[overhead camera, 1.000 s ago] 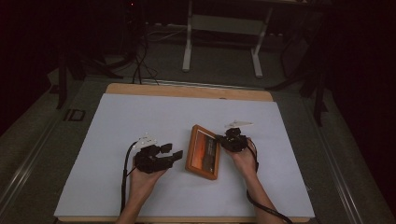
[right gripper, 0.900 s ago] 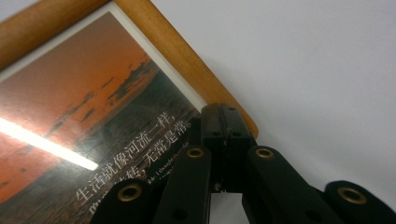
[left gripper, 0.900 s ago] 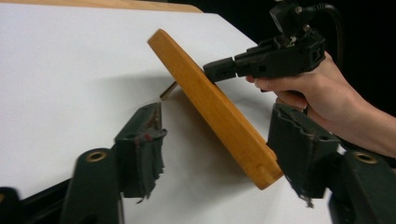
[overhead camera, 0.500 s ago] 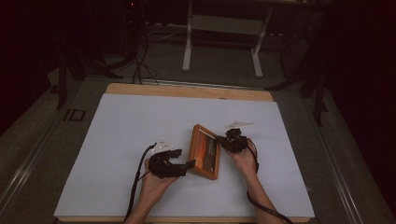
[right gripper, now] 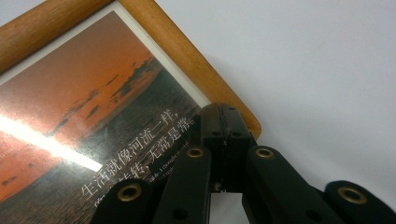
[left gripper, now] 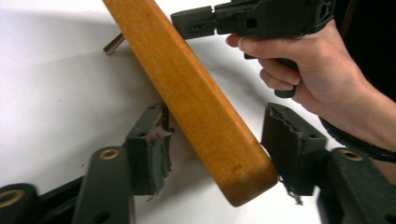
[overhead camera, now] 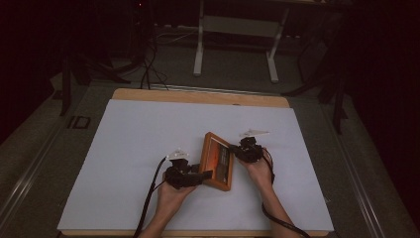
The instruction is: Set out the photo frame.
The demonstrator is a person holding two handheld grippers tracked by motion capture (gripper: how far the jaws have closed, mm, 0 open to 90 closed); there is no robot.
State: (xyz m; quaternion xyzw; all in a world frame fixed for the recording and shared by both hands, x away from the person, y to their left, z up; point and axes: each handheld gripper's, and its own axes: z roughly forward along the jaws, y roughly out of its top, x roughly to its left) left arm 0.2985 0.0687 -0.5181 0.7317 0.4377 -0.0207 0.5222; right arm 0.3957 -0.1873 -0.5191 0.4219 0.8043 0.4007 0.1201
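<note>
Picture frame: a wooden picture frame (overhead camera: pixel 217 161) with a sunset print and white Chinese writing lies near the middle of the tabletop (overhead camera: pixel 129 144), slightly toward its near edge, tilted so that its long sides run from far-left to near-right.
Frame underside: in the left claw's view the frame's rounded wooden edge (left gripper: pixel 196 98) is lifted off the white surface, and a small metal piece (left gripper: pixel 113 45) shows beneath its far end.
Left claw: the left claw (overhead camera: pixel 200 174) is at the frame's near-left corner; its jaws stand apart on either side of the wooden edge and have just been closing, with the frame between them. The left pad (left gripper: pixel 156 154) looks close to the wood, and a gap shows on the right side, so it is not yet clamped.
Right claw: the right claw (overhead camera: pixel 234 150) is at the frame's right edge, jaws pressed together against the print beside the wooden rim (right gripper: pixel 196 79); whether anything is pinched between them cannot be told.
Hands: the left hand (overhead camera: pixel 171 196) and right hand (overhead camera: pixel 258 171) come in from the near edge.
Surface: a white sheet covers the tabletop, with a wooden strip (overhead camera: pixel 198 96) bare along the far side.
</note>
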